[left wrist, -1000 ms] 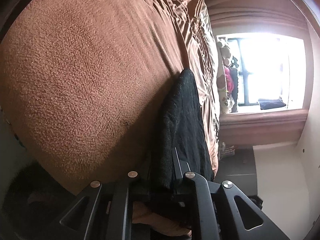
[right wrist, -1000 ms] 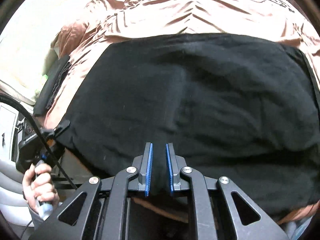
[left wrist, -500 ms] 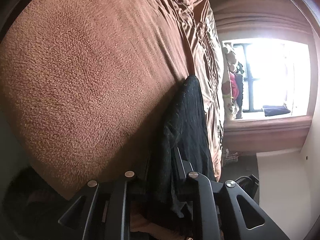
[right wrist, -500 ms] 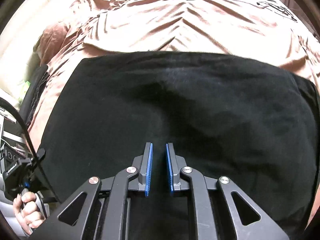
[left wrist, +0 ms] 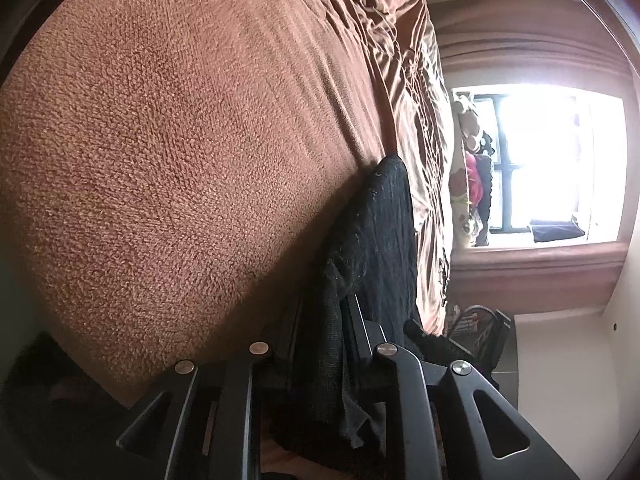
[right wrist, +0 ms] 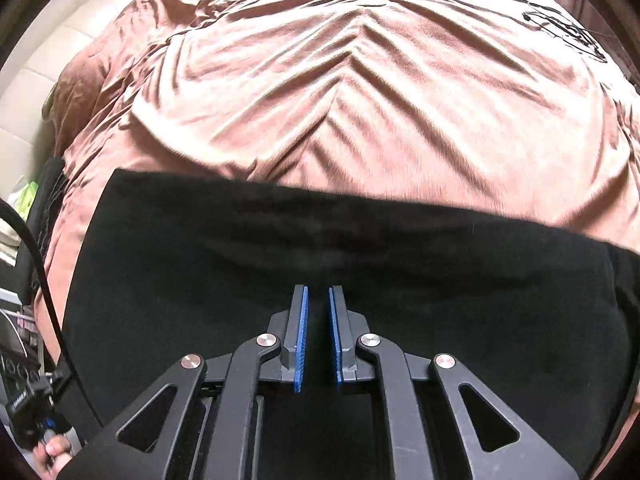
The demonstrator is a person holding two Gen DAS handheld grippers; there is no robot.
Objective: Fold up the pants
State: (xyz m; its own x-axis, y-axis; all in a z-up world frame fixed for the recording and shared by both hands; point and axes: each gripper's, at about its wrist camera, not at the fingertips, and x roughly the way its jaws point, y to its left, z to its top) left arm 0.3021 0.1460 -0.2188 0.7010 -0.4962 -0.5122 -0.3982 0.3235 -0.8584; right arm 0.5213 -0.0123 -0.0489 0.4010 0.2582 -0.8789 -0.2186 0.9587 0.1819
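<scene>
Nearest the left wrist view, a bunched edge of the black pants (left wrist: 372, 240) is pinched between the fingers of the left tongs (left wrist: 336, 320), which are closed on the cloth. In the right wrist view, the right tongs (right wrist: 318, 320) are seen nearly closed over the dark cloth; whether a layer is nipped between the blue pads (right wrist: 301, 340) cannot be told. The pants are laid as a broad, fairly flat black panel along the near edge of the bed (right wrist: 360, 80). At least one fold is judged to be made; further folding and smoothing are judged to be left. Beyond, the creased brown bedcover (left wrist: 180, 140) is spread toward a bright window (left wrist: 560, 160).
</scene>
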